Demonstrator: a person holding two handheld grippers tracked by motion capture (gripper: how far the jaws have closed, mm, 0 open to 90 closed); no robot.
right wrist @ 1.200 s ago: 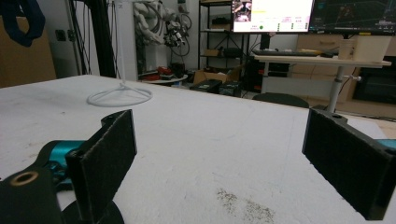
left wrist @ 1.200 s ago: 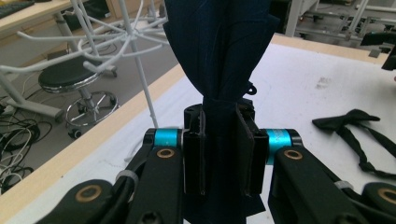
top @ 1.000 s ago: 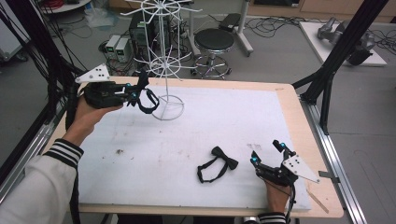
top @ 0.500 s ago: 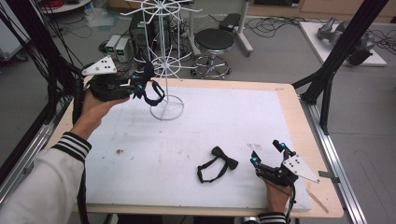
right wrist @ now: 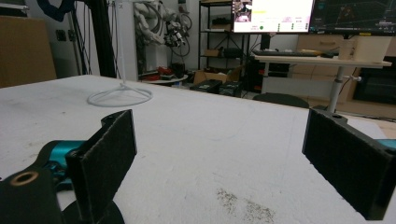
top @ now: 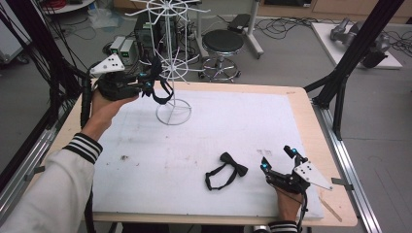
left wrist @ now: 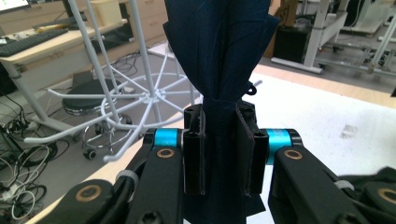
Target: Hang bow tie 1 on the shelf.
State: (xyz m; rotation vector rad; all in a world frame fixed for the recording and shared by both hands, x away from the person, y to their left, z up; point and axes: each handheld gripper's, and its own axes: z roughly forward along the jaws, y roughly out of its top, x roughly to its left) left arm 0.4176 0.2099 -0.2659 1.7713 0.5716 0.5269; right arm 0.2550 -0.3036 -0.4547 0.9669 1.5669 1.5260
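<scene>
1. So, no bins or boxes on the table here. The closest thing to a holder is the white wire display rack standing at the far left of the white mat, and I can't see anything hanging on its hooks.
2. The left gripper is up off the table right beside the rack's lower ring of hooks. Its jaws are pinched tight on a dark navy bow tie, gripping it at the knot in the middle.
3. In the left gripper view the fabric fans out above the pads, and the strap loop dangles below the gripper in the high view.
4. A second black bow tie lies flat on the mat near the front edge, strap curled beside it.
5. The right gripper rests on the mat just right of that tie, not touching it, jaws spread wide with nothing between them.
</scene>
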